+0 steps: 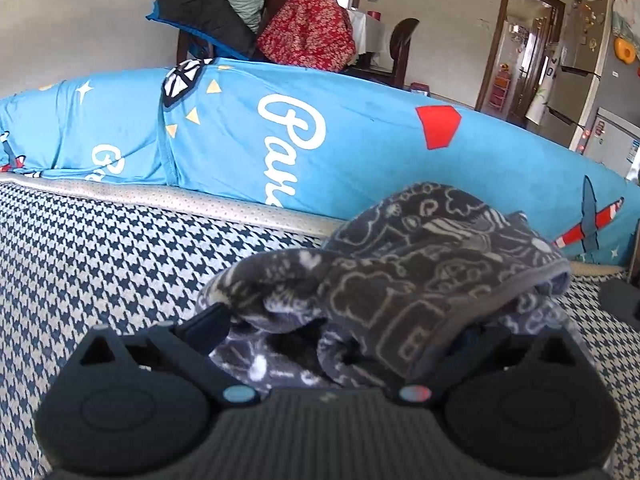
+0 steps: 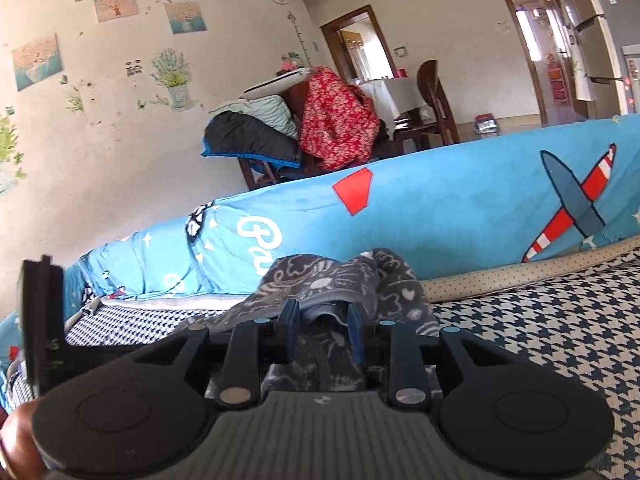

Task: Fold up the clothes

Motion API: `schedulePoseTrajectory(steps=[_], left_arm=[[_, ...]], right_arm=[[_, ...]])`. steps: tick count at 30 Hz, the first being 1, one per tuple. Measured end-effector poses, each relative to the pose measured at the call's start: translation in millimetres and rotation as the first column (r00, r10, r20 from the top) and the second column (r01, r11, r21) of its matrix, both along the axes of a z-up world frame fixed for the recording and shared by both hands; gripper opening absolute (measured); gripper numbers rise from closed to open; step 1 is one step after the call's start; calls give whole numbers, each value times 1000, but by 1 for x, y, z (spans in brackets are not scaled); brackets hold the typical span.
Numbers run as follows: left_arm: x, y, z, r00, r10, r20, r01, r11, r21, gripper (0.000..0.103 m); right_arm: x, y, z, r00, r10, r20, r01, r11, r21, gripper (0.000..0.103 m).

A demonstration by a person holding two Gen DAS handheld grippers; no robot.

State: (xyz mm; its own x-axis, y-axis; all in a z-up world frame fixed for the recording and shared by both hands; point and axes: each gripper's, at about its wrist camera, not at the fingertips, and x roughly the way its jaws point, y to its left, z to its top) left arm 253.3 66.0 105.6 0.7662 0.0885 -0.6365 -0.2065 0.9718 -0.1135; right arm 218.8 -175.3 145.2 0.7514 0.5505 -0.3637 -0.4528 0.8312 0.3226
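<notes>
**Grey printed garment bunched between my two grippers**

I see the garment (image 1: 400, 280) as a soft, fleecy, dark grey cloth with pale doodle outlines, heaped in thick rolls and folds rather than lying flat. It sits on the houndstooth cover (image 1: 100, 260) near that cover's far edge.

My left gripper (image 1: 344, 320) has its fingers wide apart, with a fat fold of the garment lying between them and draped over the right one; I cannot tell whether the pads press on it. My right gripper (image 2: 322, 324) has its jaws a little apart, a grey fold lying in the gap without being pinched.

Just behind the garment a blue cushion (image 1: 320, 136) with white lettering and a toy plane print runs along the cover's far edge. Further back a chair (image 2: 280, 148) is piled with a dark coat and red flowered cloth.
</notes>
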Motion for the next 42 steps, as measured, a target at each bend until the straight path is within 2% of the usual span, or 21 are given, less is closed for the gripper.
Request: schedulePoseTrajectory(steps=[2,7,11,14,16,19,22,23,25,29,31,36,38,40,42], left_arm=[[6,7,0,1000,31,4,-31,999,-9,103],[23,31,2,994,108,9,-107,990,-88,103],[33,50,0,986,169,3,-166,971,-172,103],[36,57,-1,983,184,-12,-182,956,-229,103],[38,60,0,983,185,-21,-183,944,-274,103],[35,62,5,985,171,-17,-168,934,-315,103],[31,57,10,994,107,-22,-108,930,-351,103],[29,53,12,997,78,-20,-81,933,-350,103],[25,45,16,1000,21,-13,-24,941,-338,103],[12,34,25,999,-29,26,35,957,-288,103],[6,33,28,999,-30,38,40,957,-288,103],[-12,45,38,994,13,112,26,943,-333,103],[-15,49,40,992,31,119,11,943,-332,103],[-16,51,39,993,55,105,-19,949,-316,103],[-17,55,38,991,77,105,-40,947,-317,103]], right_arm=[[-5,5,0,997,71,5,-71,997,5,26],[-13,21,-4,971,241,6,-241,971,-6,26],[-13,41,-17,943,330,-32,-331,942,-60,26],[-7,56,-31,954,294,-55,-299,941,-158,26],[0,59,-37,967,249,-60,-256,948,-189,26],[15,56,-43,991,127,-34,-132,963,-233,25],[33,45,-48,998,15,-59,-27,979,-204,18],[39,39,-49,996,-24,-86,9,985,-174,14],[48,27,-51,988,-69,-136,54,992,-116,12],[49,19,-48,983,-102,-155,86,991,-104,12],[48,18,-46,982,-107,-154,92,990,-106,12],[41,19,-34,988,-122,-97,111,987,-113,13],[37,19,-31,989,-117,-87,106,987,-121,13],[32,18,-27,991,-98,-92,89,991,-105,19],[27,20,-22,995,-51,-82,44,995,-90,19]])
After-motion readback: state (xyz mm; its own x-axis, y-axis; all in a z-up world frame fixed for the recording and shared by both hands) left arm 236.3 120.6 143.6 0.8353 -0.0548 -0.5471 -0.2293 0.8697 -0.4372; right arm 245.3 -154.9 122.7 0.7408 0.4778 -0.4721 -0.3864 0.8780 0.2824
